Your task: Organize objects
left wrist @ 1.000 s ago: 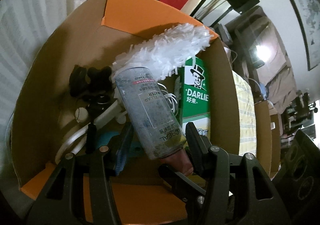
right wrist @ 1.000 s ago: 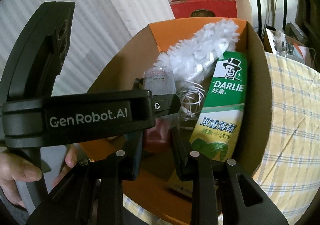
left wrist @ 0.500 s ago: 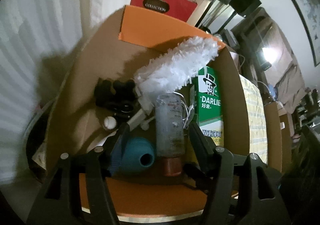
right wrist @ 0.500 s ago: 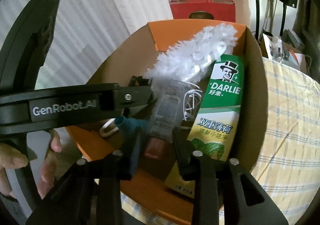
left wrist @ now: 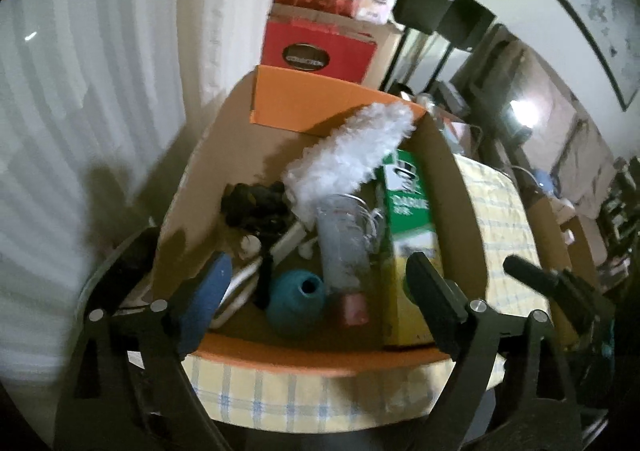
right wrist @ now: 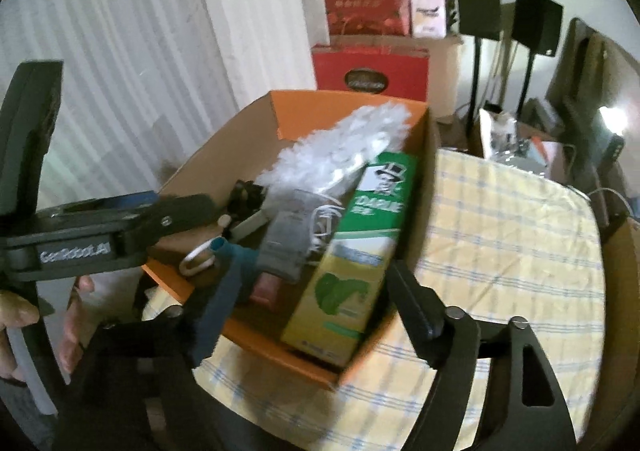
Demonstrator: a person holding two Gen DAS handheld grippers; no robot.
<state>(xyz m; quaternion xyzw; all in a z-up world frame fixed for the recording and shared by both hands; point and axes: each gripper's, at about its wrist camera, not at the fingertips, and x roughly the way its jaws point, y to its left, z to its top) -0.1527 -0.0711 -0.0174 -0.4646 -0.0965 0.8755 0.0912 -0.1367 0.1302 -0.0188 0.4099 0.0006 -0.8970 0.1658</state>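
1. Released since a second ago, the bottle [left wrist: 343, 251] now lies flat in the box [left wrist: 200, 187], where earlier the left claw gripped it by its pink cap end and held it up over the box.
2. Both claws have drawn back from the box, and more of the checked cloth [right wrist: 516, 235] shows than before.
3. On the box floor the bottle points its pink cap [left wrist: 354, 309] toward the near wall and its other end toward the duster [left wrist: 348, 155].
4. Just left of the bottle sits a teal vase [left wrist: 294, 303], lying with its mouth turned up and toward the bottle.
5. Just right of the bottle stands the green and yellow toothpaste carton [right wrist: 352, 251], leaning along the box's right wall.
6. Behind the bottle is a tangle of white cable [right wrist: 324, 219]; the white duster leans from there up to the far right corner of the box.
7. A black lump [left wrist: 256, 203] lies toward the left wall; it is too blurred to name.
8. Left claw [left wrist: 320, 305] hangs before the near wall, jaws spread wide, nothing between them.
9. Right claw [right wrist: 308, 311] is likewise spread and bare, near the box's near right corner.
10. The box sits at the left edge of the table, on the cloth.
11. Red boxes [right wrist: 370, 67] are stacked behind it beside a white curtain [right wrist: 120, 51].
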